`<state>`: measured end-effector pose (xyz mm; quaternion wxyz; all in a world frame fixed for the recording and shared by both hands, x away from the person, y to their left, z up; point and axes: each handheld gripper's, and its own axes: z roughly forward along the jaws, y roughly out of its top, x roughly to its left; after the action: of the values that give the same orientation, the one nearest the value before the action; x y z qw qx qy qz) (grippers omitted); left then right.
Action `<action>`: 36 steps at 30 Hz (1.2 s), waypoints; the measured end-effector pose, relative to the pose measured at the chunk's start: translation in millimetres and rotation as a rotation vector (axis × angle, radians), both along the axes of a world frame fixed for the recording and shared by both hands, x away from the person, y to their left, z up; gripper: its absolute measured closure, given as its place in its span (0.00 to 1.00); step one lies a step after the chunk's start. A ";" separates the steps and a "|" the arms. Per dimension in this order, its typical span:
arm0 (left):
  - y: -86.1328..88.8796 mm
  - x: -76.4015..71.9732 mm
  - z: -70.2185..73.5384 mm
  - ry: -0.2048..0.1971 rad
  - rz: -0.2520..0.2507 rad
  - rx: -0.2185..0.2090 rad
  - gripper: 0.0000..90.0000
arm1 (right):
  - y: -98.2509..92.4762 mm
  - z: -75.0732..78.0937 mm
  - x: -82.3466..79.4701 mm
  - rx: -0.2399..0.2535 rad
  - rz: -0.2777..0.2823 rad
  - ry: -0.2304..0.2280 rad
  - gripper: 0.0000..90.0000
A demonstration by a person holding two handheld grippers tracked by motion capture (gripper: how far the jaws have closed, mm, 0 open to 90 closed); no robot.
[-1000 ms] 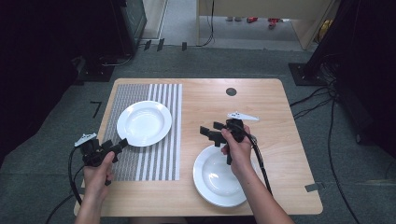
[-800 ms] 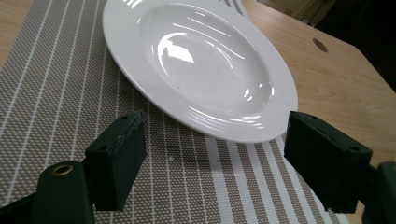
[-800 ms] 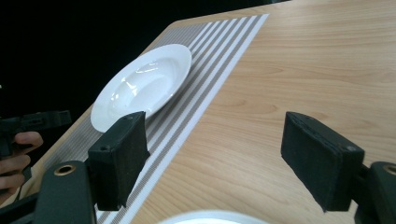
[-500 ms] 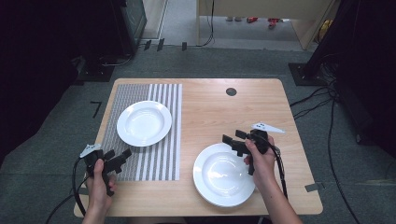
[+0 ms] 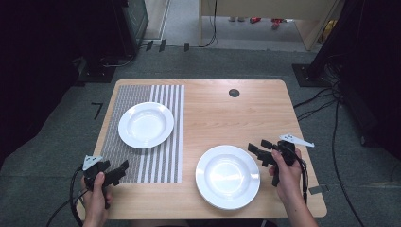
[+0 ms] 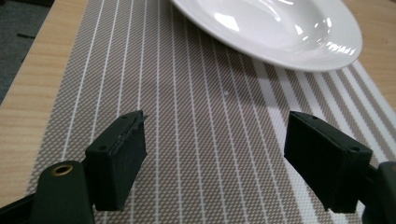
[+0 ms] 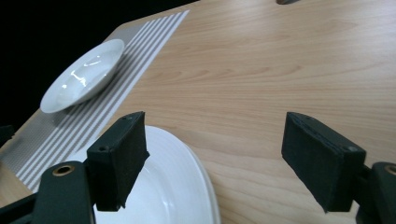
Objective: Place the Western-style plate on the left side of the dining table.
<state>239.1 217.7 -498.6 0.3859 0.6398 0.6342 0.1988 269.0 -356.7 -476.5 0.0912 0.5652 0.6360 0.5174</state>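
My right gripper (image 5: 259, 150) wide, empty at near plate (image 5: 228, 176); left gripper (image 5: 119, 171) wide over mat (image 5: 142, 161). I'd square jaws to rim.

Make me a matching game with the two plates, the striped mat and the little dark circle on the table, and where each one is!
Things:
1. Plate on the mat
2. Bare-wood plate
3. Striped mat
4. Dark circle

Places:
A. Near the table's far edge
B. Beside the right gripper
C. Along the table's left side, under a plate
D. Far-left, resting on stripes

Pairs: 1-D, 2-B, 3-C, 4-A
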 end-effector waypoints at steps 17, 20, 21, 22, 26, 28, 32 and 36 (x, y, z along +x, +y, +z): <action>12.3 -13.0 -7.2 0.026 0.007 0.093 0.24 | -53.4 -21.5 -23.6 -0.058 -0.129 0.041 0.25; 14.0 -13.7 -8.3 0.031 0.012 0.097 0.24 | -63.6 -24.0 -26.9 -0.070 -0.155 0.047 0.25; 14.8 -13.8 -8.5 0.032 0.013 0.098 0.24 | -66.8 -24.8 -28.2 -0.079 -0.165 0.049 0.25; 15.3 -13.9 -8.6 0.033 0.015 0.099 0.24 | -70.2 -26.0 -29.4 -0.091 -0.174 0.050 0.25; 17.2 -15.0 -9.3 0.037 0.022 0.110 0.24 | -82.0 -30.6 -34.7 -0.097 -0.207 0.063 0.25; 18.7 -16.0 -9.7 0.040 0.022 0.117 0.24 | -86.9 -32.2 -37.6 -0.099 -0.221 0.072 0.25; 22.9 -18.0 -10.5 0.043 0.028 0.124 0.24 | -97.1 -35.5 -42.7 -0.110 -0.244 0.080 0.25; 27.1 -19.1 -11.5 0.046 0.038 0.129 0.24 | -107.1 -37.1 -47.8 -0.124 -0.271 0.086 0.25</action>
<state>220.0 244.7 -510.1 0.3253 0.6556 0.6407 0.2320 221.2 -463.8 -513.6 0.1675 0.6609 0.5879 0.4354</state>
